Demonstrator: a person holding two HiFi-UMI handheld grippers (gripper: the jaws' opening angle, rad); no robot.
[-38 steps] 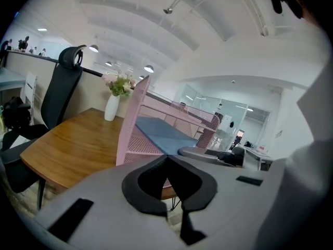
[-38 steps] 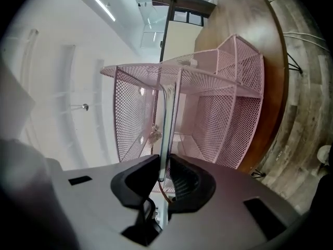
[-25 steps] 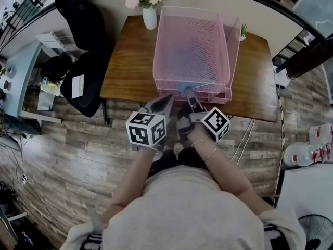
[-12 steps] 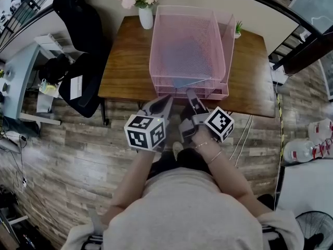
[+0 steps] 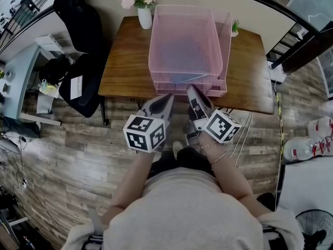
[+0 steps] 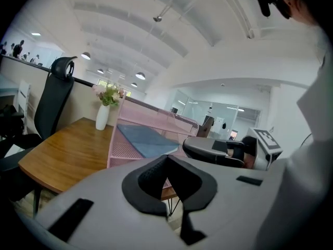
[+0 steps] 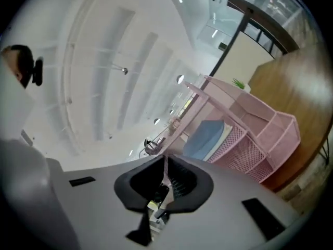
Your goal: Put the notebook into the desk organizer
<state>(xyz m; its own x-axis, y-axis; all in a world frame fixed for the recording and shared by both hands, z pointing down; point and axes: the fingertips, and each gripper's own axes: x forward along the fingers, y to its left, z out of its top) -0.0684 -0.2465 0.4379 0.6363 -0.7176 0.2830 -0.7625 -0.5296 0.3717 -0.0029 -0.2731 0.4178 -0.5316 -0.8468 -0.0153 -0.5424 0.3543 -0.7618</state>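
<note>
The blue notebook [image 5: 179, 48] lies flat in the top tray of the pink mesh desk organizer [image 5: 152, 46], which stands on the wooden table [image 5: 125, 61] in the upper middle of the head view. Neither gripper touches it. Both grippers hover off the table's near edge, just below the organizer's front in that view, with the wood-plank floor [image 5: 62, 155] under them. The left gripper [image 5: 167, 99] sits at lower centre, pointing up toward the organizer's front left corner. In the left gripper view its jaws meet at the tips with nothing between them, and the notebook shows beyond them in the middle of the frame. The right gripper [image 5: 191, 90] sits just to the right of it, tilted toward the organizer's front. In the right gripper view its jaws are closing, only a thin slit remains between the tips, and nothing is held there. The organizer and notebook appear right of centre in that frame. A white vase of flowers [image 5: 144, 15] stands at the table's upper left corner, a small green plant [image 5: 235, 27] stands at the organizer's upper right, and a black chair [image 5: 78, 20] fills the upper left.
</note>
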